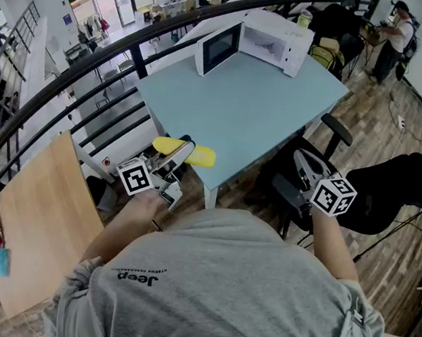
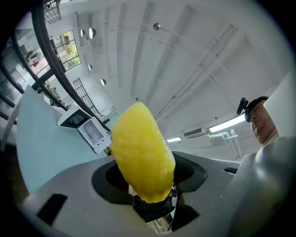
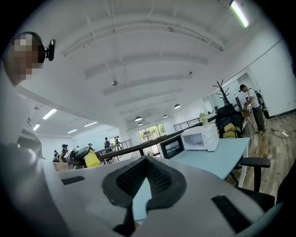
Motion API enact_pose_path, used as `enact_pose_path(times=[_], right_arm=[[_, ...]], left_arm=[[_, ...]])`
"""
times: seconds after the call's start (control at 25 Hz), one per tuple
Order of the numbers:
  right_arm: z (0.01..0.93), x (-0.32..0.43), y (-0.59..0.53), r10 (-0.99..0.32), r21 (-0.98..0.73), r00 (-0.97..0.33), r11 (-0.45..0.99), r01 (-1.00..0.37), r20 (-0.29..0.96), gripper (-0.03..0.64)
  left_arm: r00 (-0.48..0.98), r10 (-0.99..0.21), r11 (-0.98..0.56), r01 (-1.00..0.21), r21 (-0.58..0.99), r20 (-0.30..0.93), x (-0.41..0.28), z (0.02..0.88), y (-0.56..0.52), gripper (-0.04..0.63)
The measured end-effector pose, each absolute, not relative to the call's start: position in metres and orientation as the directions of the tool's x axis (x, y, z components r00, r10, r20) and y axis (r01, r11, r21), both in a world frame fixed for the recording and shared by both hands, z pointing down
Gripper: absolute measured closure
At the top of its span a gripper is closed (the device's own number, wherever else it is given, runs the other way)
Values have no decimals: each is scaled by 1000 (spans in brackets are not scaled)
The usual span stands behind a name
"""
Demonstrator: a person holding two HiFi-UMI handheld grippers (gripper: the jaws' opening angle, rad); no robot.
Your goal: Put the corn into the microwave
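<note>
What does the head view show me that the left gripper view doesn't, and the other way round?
Head view only: the right gripper, held off the table's near corner over a black office chair. Left gripper view only: a close look at the corn's lower end gripped between the jaws. Both: the corn in the left gripper, the light-blue table, and the microwave at its far end, door open.

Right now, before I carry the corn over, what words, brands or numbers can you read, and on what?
"Jeep": on the person's grey T-shirt, upside down in the head view.
Small print beside it: too small to read.
Microwave: any panel lettering is too small to read.
Marker cubes: black-and-white square patterns only, no words.
</note>
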State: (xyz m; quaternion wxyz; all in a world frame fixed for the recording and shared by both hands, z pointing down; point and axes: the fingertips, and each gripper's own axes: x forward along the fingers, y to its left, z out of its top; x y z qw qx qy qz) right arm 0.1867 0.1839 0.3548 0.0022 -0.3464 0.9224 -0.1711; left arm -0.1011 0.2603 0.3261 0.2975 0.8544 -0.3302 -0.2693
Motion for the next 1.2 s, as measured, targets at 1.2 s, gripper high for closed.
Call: enact_pose_path(times=[1.2], right_arm=[[362,280,157,-581,-381,-813,742,-552,46,598]], left_arm=[[653,-725,-591,-424,686,-220,20,316,231,358]])
